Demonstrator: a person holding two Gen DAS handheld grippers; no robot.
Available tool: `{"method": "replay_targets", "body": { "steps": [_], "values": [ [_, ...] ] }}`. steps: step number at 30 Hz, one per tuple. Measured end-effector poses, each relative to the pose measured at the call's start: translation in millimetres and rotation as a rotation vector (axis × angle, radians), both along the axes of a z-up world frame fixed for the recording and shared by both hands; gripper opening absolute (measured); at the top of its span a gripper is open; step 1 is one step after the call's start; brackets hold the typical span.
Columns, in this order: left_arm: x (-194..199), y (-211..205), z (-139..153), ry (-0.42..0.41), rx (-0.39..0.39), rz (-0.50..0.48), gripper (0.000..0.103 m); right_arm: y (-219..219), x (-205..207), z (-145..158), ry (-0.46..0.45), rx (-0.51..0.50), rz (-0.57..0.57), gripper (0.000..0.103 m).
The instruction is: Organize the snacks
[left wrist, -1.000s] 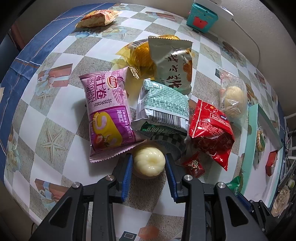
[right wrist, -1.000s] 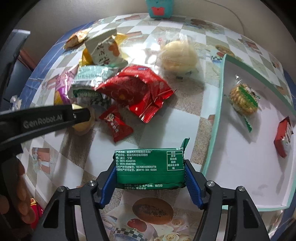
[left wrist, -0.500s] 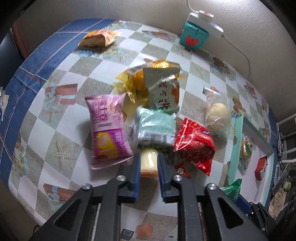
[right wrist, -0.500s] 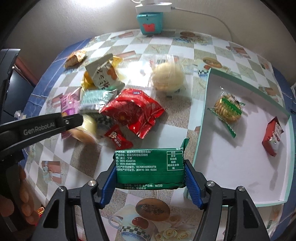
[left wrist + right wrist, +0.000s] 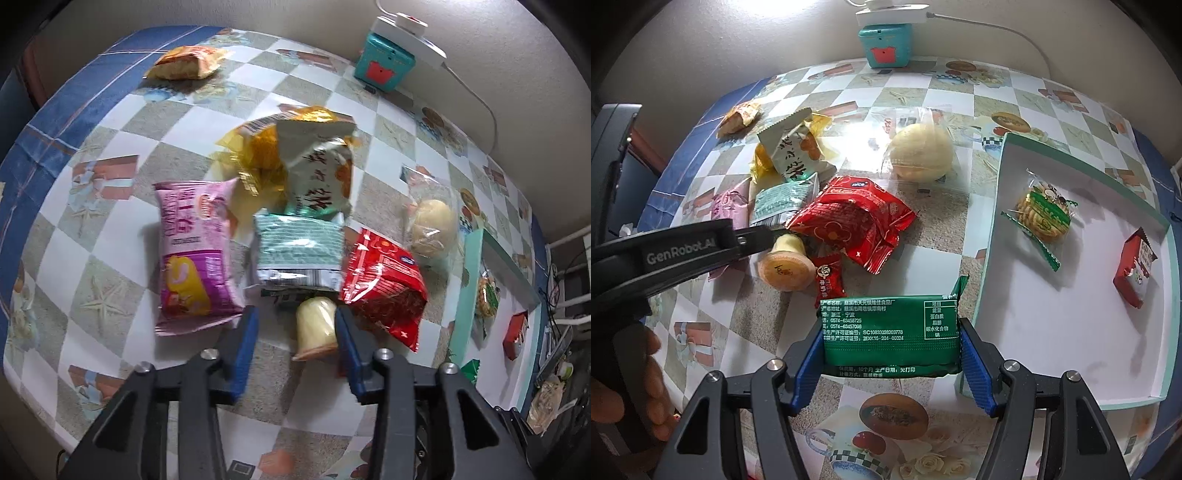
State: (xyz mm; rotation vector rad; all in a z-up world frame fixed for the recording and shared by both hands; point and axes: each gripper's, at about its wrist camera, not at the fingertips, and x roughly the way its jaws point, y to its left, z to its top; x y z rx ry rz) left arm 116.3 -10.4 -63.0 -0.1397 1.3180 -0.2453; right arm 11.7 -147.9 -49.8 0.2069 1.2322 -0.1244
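My left gripper points down at a pale yellow jelly cup that lies tipped on its side, orange lid toward me. Its jaws are opening. The cup lies between them against the right pad, with a gap on the left. In the right wrist view the same cup rests on the table beside the left gripper. My right gripper is shut on a green packet, held above the table just left of the teal-rimmed white tray.
A heap lies beyond the cup: pink packet, pale green packet, red packet, white packet, bagged bun. A small red candy is beside the cup. The tray holds a cookie packet and a red-white packet.
The left jaws squeezed the upright jelly cup, then parted; the cup now lies on its side. The right gripper rose slightly with the green packet.
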Motion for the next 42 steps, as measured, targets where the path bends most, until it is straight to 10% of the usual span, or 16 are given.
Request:
{"method": "replay_targets", "body": {
  "steps": [42],
  "values": [
    [-8.9, -31.1, -27.3, 0.129, 0.008, -0.114, 0.045, -12.8, -1.1, -5.4, 0.016, 0.022, -0.031, 0.070]
  ]
}}
